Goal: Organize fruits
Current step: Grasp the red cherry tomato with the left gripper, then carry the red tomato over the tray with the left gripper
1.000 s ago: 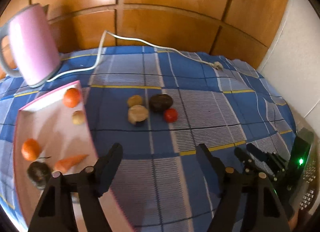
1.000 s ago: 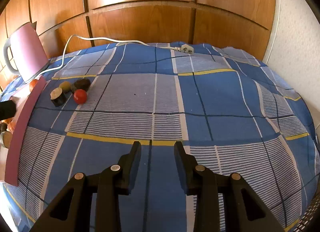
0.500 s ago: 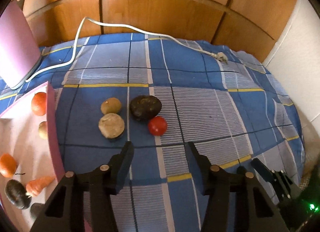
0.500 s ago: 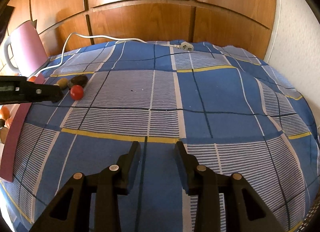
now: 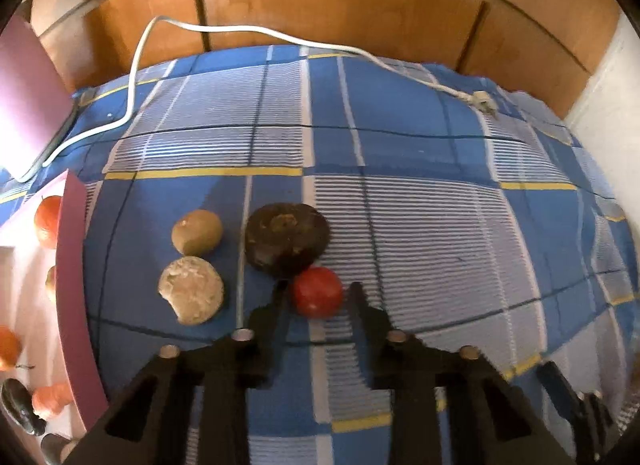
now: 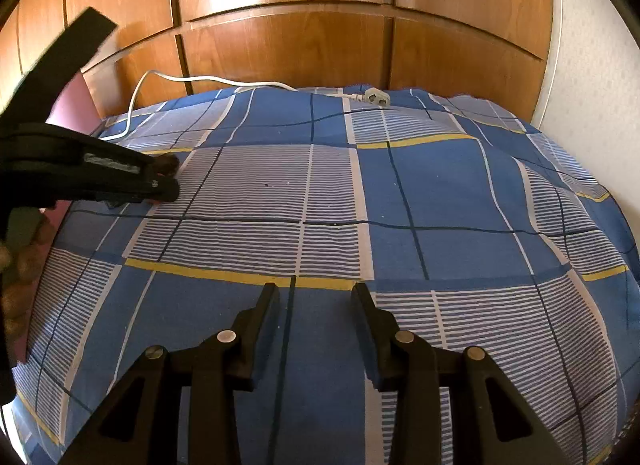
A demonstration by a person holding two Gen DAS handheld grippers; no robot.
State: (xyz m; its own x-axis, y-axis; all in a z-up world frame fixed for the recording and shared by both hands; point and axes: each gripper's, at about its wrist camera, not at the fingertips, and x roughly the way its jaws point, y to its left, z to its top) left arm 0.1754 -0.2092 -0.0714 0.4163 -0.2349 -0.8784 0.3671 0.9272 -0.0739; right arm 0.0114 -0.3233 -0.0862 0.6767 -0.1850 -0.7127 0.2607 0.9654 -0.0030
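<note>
My left gripper [image 5: 317, 287] is down on the blue checked cloth and shut on a small red tomato [image 5: 317, 293], one finger on each side. Touching the tomato from behind is a dark brown fruit [image 5: 286, 239]. Left of it lie a brown kiwi-like fruit [image 5: 197, 231] and a pale round piece [image 5: 191, 289]. In the right wrist view the left gripper [image 6: 160, 187] shows from the side at far left, hiding the tomato. My right gripper [image 6: 315, 289] hangs open over bare cloth, holding nothing.
A pink tray [image 5: 72, 265] at the left edge holds an orange fruit [image 5: 47, 221], a carrot [image 5: 50, 401] and several other pieces. A pink kettle [image 5: 24, 97] stands behind it; its white cable [image 5: 136, 65] runs to a plug [image 5: 482, 99]. Wooden panels back the bed.
My left gripper moved forward and down from beside the tray to the loose fruits, and its jaws closed around the red tomato. The right gripper stayed where it was.
</note>
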